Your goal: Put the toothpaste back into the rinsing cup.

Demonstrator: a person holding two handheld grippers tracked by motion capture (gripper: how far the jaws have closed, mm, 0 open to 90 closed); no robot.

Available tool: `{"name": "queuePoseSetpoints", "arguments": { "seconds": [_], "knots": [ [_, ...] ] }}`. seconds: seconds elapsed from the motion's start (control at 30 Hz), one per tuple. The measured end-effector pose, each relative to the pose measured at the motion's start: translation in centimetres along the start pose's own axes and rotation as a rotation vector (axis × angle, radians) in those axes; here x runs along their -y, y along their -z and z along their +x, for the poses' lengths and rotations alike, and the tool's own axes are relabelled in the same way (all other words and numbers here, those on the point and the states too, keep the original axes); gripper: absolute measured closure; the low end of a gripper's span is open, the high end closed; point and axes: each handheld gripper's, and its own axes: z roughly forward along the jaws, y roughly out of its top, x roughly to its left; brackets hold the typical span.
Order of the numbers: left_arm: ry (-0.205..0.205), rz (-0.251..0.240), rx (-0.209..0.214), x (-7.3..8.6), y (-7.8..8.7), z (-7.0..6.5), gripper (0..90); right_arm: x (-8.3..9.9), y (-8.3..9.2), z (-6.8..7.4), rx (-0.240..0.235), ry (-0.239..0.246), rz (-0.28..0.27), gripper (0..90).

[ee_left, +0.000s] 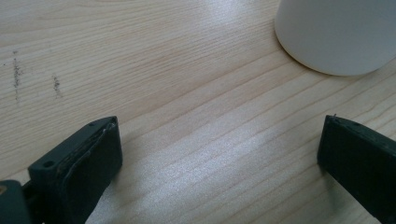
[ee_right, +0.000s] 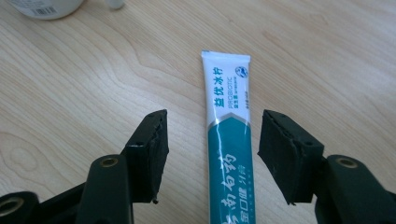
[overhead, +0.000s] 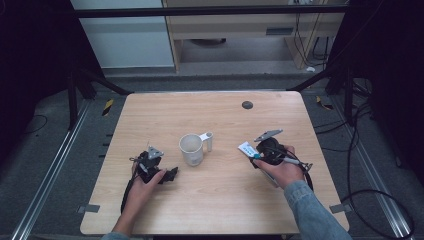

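- Overhead, a light wooden table (overhead: 220, 200) with rounded corners and fine straight grain was recorded; a small dark round disc (overhead: 247, 105) was set into its far edge.
- Grey carpeted floor (overhead: 50, 150) was seen around the table, with metal rails along both sides, black frame struts at the far corners and loose cables on the right.
- Beyond the table, pale cabinet fronts (overhead: 225, 25) were noted behind a dark crossbar.
- A white mug (overhead: 191, 149), cylindrical with a matte finish, was found upright near the table's middle, its handle turned to the right.
- The toothpaste tube (ee_right: 229, 140), flat, glossy, white at the crimped end and teal lower down with printed lettering, was seen between the jaws of the right gripper (ee_right: 212, 154), a narrow gap showing on each side; in the high view its white end (overhead: 247, 148) stuck out toward the mug, right of it.
- The right jaws were recorded as part-closed around the tube with the black pads not pressing on it.
- The left gripper (ee_left: 219, 154) was held low over bare wood just left of the mug, jaws spread wide with nothing between them; the pads looked worn at the edges.
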Motion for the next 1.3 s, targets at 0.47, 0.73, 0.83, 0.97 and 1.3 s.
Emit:
{"name": "queuePoseSetpoints", "arguments": {
  "seconds": [0.47,0.73,0.83,0.97,1.3],
  "knots": [
    [0.005,-0.001,-0.006,0.1,0.1,0.0,0.0,-0.6,-1.2,-2.0,-0.014,-0.036,0.074,42.7],
    [0.001,0.003,-0.002,0.0,0.0,0.1,0.0,-1.2,-2.5,-2.0,-0.020,-0.029,0.113,44.7],
    [0.001,0.002,-0.003,0.0,0.0,0.1,0.0,-1.2,-3.0,-1.9,-0.020,-0.025,0.126,44.7],
    [0.001,0.002,-0.003,0.0,0.0,0.1,0.0,-1.2,-3.5,-2.0,-0.019,-0.027,0.140,45.9],
    [0.001,0.002,-0.003,0.0,0.0,0.1,0.0,-1.1,-4.8,-2.5,-0.031,-0.048,0.180,47.4]
  ]
}}
